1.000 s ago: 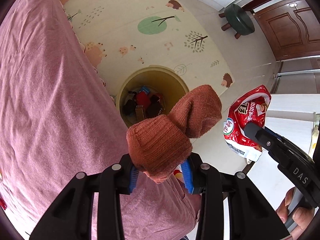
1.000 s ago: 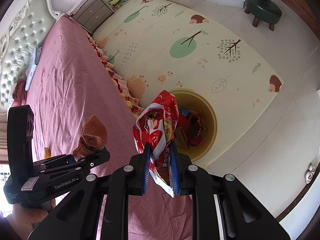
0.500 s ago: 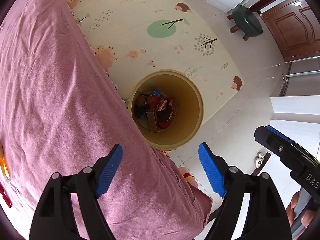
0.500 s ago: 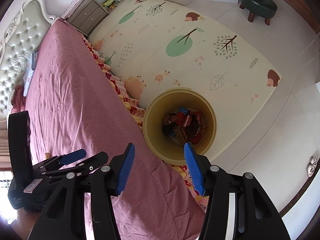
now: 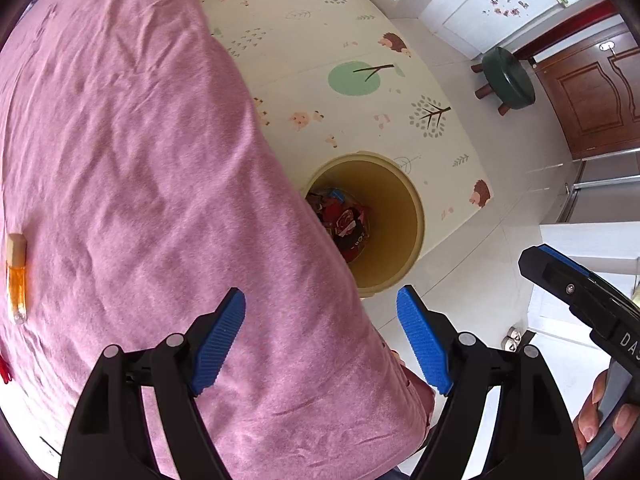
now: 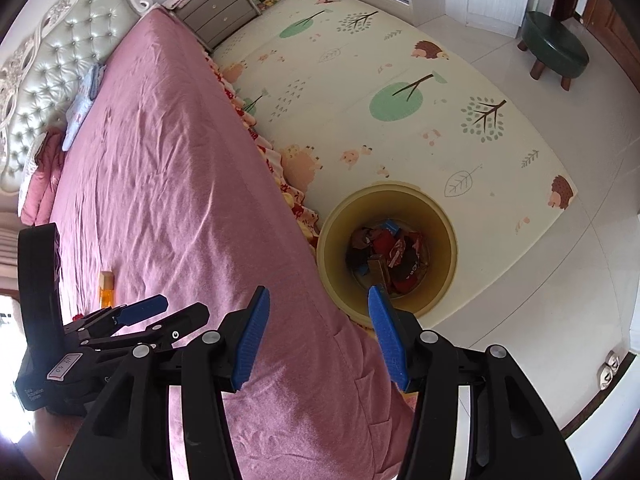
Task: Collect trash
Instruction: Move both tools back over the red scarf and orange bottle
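Both my left hand-held gripper [image 5: 320, 336] and right hand-held gripper [image 6: 316, 332] hang empty, jaws apart, above the bin [image 6: 448, 240]. Next, I judge, comes the orange bottle [image 5: 17, 280] far left on the bed [image 5: 140, 160].

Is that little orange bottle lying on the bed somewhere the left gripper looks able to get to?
Probably yes: the left gripper is open and empty, and the orange bottle lies alone on the bedspread, nothing between.

Bed [image 6: 160, 168] covered in pink sheet — a small amber bottle [image 5: 17, 280], possibly glass, is seen lying on it; play mat [image 6: 360, 80] and yellow bin [image 6: 444, 280] rest on the floor [image 6: 560, 300].
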Action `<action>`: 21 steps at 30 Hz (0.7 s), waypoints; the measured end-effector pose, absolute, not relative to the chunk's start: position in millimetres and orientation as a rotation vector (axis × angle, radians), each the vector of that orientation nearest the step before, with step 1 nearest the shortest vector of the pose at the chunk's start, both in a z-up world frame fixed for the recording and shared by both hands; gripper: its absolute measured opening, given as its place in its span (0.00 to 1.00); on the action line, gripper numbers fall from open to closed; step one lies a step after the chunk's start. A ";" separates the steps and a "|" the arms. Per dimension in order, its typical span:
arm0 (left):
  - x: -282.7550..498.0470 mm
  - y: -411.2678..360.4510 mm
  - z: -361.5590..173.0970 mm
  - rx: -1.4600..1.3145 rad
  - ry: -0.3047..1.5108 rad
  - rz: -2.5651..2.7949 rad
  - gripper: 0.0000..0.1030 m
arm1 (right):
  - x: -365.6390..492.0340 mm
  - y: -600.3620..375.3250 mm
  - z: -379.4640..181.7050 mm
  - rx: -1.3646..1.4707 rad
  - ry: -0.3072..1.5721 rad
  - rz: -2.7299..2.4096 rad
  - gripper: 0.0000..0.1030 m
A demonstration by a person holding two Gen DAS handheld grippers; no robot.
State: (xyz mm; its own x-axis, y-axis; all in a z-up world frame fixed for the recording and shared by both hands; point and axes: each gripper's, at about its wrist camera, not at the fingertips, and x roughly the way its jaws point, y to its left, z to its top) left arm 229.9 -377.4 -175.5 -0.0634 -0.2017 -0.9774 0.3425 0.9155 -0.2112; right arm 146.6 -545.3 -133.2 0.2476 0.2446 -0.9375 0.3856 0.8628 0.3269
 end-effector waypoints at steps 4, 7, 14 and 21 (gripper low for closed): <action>223.7 -327.7 -163.4 0.028 1.559 -0.387 0.75 | 152.4 -506.9 -124.5 0.542 1.337 -0.044 0.49; 215.9 -292.2 -155.2 -0.019 1.542 -0.345 0.75 | 156.1 -470.1 -118.3 0.507 1.348 0.017 0.49; 192.5 -199.7 -143.1 -0.112 1.506 -0.222 0.75 | 160.8 -370.2 -109.9 0.426 1.378 0.167 0.49; 174.0 -103.0 -142.0 -0.128 1.469 -0.084 0.75 | 170.3 -275.4 -106.8 0.356 1.398 0.281 0.49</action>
State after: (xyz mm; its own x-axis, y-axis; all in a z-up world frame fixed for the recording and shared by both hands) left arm 174.0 -103.0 -142.0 0.1002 -0.1349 -0.9858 -0.0215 0.9902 -0.1377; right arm 170.3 -275.4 -106.8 0.1533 0.3974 -0.9047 0.0171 0.9144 0.4045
